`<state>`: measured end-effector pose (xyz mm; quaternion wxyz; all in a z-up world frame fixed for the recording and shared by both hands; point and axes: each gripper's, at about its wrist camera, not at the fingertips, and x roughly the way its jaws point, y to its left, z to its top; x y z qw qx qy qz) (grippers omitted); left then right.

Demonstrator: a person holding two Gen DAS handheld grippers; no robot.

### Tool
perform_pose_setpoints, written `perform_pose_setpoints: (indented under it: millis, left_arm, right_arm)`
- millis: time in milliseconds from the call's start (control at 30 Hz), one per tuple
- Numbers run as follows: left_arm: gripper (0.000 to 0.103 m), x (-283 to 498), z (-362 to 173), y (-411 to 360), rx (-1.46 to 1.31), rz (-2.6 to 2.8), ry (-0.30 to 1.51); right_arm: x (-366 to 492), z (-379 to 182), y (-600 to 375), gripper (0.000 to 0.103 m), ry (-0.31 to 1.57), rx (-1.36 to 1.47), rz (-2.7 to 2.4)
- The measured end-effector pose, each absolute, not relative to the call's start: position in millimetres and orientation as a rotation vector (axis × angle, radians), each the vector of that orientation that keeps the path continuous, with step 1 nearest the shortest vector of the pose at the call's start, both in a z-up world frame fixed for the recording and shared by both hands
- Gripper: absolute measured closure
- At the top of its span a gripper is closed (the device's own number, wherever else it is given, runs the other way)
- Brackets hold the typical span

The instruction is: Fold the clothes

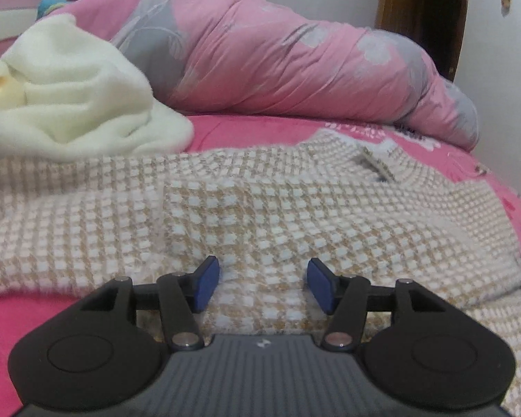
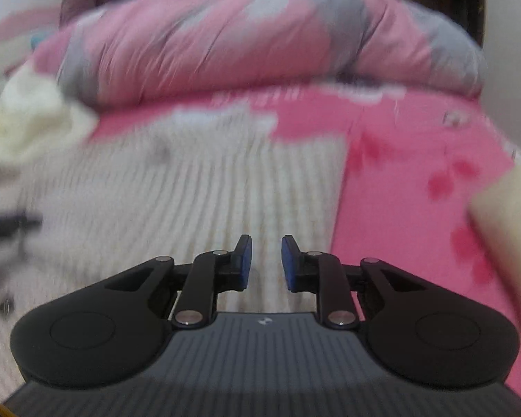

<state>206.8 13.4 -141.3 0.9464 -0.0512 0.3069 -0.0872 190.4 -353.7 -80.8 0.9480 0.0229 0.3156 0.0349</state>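
One cream-and-tan checked knit sweater [image 1: 260,208] is spread flat on pink bedsheet [image 1: 253,128], filling centre of left wrist view. Judged soft, light, limp, stretchy; best pinched at hem or shoulder edge. Left gripper [image 1: 263,285] is held open, empty. Right gripper [image 2: 266,263] is narrowly parted, nothing gripped.

Right gripper [image 2: 264,262] (empty), checked sweater [image 2: 198,191], pink bedsheet [image 2: 399,173]

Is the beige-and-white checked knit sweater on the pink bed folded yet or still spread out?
Partly folded. The checked knit sweater lies mostly flat on the pink bedsheet, collar showing, with one layer lapped over its left side.
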Motion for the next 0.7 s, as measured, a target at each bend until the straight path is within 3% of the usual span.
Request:
perform_pose_setpoints:
  millis: [100,267,400,600,700]
  left_arm:
    - [0.044,206,-144,15,-0.123,-0.186,0.616]
    - [0.042,204,-146,19,-0.154,-0.21,0.598]
    - [0.041,201,-148,24,-0.18,-0.221,0.587]
    - [0.041,200,-149,27,-0.201,-0.231,0.577]
    - [0.041,200,-150,29,-0.212,-0.234,0.575]
  right_arm:
    - [229,-81,-368,0.085,0.624,0.077,0.051]
    - [273,-138,-384,0.088,0.709,0.067,0.013]
    - [280,-106,-385,0.088,0.682,0.044,0.0]
    - [353,-140,-396,0.089,0.757,0.04,-0.074]
    - [349,-123,-392,0.089,0.73,0.005,-0.093]
